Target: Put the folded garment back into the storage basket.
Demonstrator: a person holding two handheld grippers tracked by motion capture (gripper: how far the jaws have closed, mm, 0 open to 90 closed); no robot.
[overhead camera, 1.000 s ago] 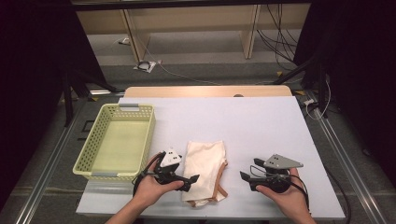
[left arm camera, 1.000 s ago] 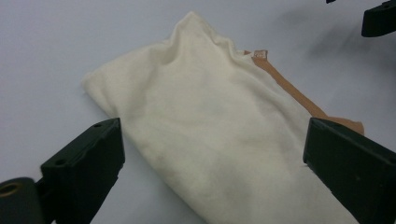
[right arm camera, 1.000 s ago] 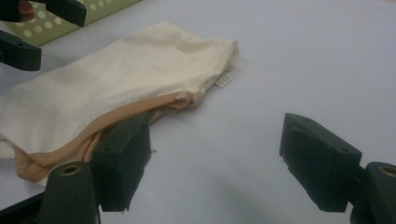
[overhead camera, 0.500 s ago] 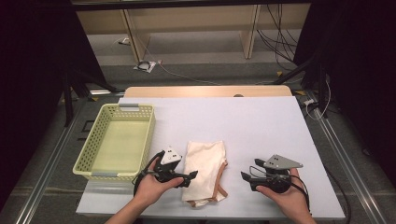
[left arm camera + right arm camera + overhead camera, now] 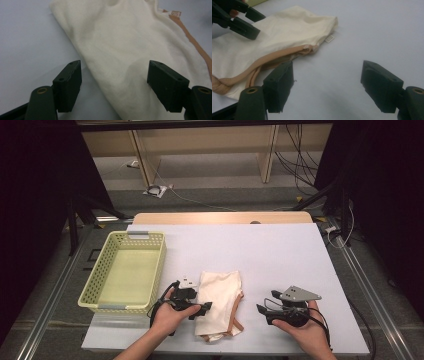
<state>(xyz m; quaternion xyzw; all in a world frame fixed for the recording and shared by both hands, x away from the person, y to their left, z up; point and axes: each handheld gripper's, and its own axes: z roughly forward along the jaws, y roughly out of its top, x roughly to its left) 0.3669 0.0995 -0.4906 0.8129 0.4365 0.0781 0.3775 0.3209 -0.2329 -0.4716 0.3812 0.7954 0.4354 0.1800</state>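
Observation:
A folded cream cloth [image 5: 220, 296] with a tan band [image 5: 239, 322] along its near edge lies flat on the white table [image 5: 250, 250]. My left gripper [image 5: 204, 309] sits at the cloth's left edge, pointing right. In the left gripper view the cloth [image 5: 130, 45] lies between the jaws of that gripper [image 5: 115, 75], which have just been closing; they stand apart and do not pinch it. My right gripper [image 5: 263, 312] rests to the right of the cloth, open over bare table [image 5: 328, 75]. From there I see the cloth [image 5: 287, 27] and the left gripper [image 5: 247, 21].
A pale yellow perforated basket [image 5: 150, 270] stands empty at the left of the table. The table's far half [image 5: 240, 240] is bare. A wooden board edge [image 5: 220, 217] runs behind it, with cables on the floor beyond.
The left gripper's jaws have narrowed over the cloth's left edge. The right hand and gripper have stayed still, and the cloth has not moved.

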